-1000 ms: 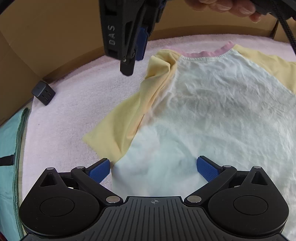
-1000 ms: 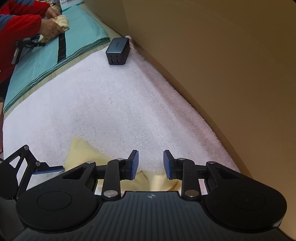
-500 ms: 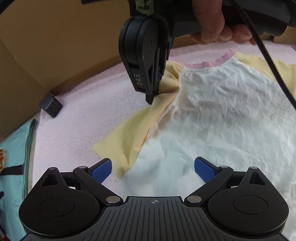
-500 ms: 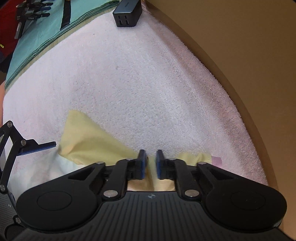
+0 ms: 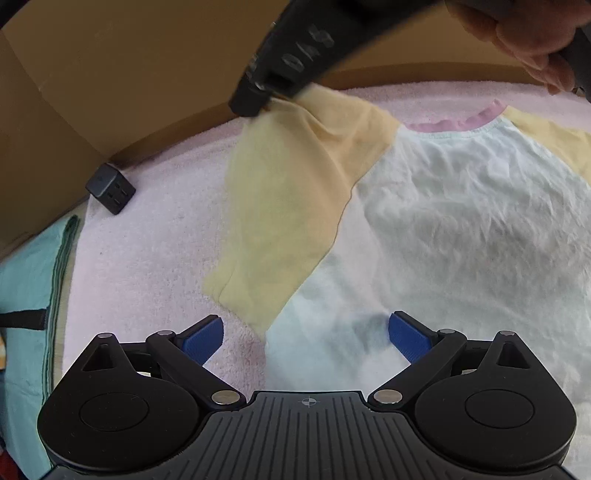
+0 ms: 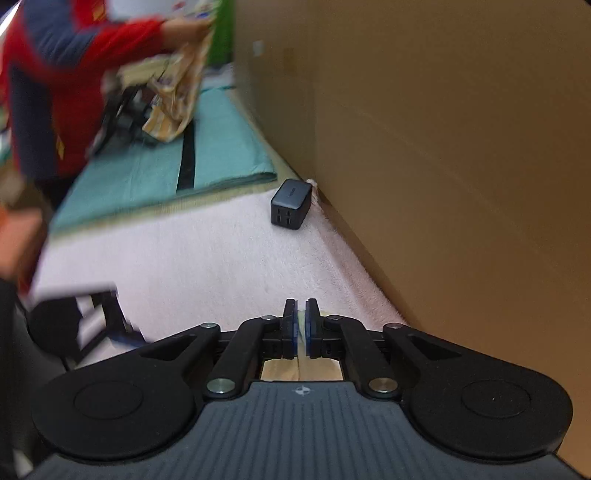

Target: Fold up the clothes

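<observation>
A white T-shirt (image 5: 461, 229) lies flat, unfolded, on a pink towel (image 5: 155, 236); the right gripper (image 5: 255, 103), upper centre, pinches its lifted yellow sleeve (image 5: 280, 206), jaws easing apart, while the left gripper (image 5: 306, 336) hovers spread below: folding barely begun.

Black handheld grippers with blue pads

From my seat I see the left gripper (image 5: 306, 334) as matte black plastic: ribbed housing, two round discs, silver pivot screws, a small crosshair mark, blue ribbed pads (image 5: 408, 335). The right gripper (image 6: 301, 326) matches it (white lettering on its side, blurred), and the hand (image 5: 524, 33) is bare, no sleeve visible.
</observation>
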`<state>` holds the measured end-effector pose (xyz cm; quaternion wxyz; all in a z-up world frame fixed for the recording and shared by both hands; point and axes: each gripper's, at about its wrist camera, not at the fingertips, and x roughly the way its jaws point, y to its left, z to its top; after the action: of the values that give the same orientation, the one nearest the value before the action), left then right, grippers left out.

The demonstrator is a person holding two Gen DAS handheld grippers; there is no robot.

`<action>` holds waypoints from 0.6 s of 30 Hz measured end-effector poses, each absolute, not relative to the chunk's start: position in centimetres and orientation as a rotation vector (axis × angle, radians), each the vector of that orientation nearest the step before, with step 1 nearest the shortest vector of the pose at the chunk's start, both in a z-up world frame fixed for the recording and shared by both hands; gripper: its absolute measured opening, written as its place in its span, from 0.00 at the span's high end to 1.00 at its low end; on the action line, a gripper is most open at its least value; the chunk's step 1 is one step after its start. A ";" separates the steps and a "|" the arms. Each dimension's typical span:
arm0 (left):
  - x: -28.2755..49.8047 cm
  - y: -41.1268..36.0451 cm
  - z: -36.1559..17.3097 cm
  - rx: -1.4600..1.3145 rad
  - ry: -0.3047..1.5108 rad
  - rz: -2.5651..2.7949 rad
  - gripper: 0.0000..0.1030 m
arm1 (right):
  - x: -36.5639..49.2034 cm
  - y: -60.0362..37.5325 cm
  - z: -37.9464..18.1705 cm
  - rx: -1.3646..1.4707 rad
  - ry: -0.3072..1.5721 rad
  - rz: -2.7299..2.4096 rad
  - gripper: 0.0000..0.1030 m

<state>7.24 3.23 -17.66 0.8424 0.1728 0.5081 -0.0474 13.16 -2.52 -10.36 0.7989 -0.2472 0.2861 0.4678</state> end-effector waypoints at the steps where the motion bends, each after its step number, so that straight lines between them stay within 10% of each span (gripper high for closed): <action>1: 7.3 3.2 -17.8 0.370 1.077 -0.097 0.03 | 13.0 -2.2 -11.2 -0.589 0.615 0.987 0.85; 3: 7.1 3.3 -17.8 0.369 1.078 -0.096 0.03 | 13.7 -1.9 -12.9 -0.654 0.688 0.880 0.66; 15: 6.2 4.1 -17.4 0.355 1.083 -0.089 0.03 | 18.0 0.3 -11.6 -0.368 0.937 0.798 0.72; 18: 6.0 4.2 -17.3 0.357 1.082 -0.089 0.03 | 19.5 1.4 -12.6 -0.387 0.996 0.762 0.59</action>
<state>5.96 4.16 -17.30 0.8411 0.1689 0.5121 -0.0422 19.50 1.37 -12.57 0.7924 -0.1798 0.4631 0.3541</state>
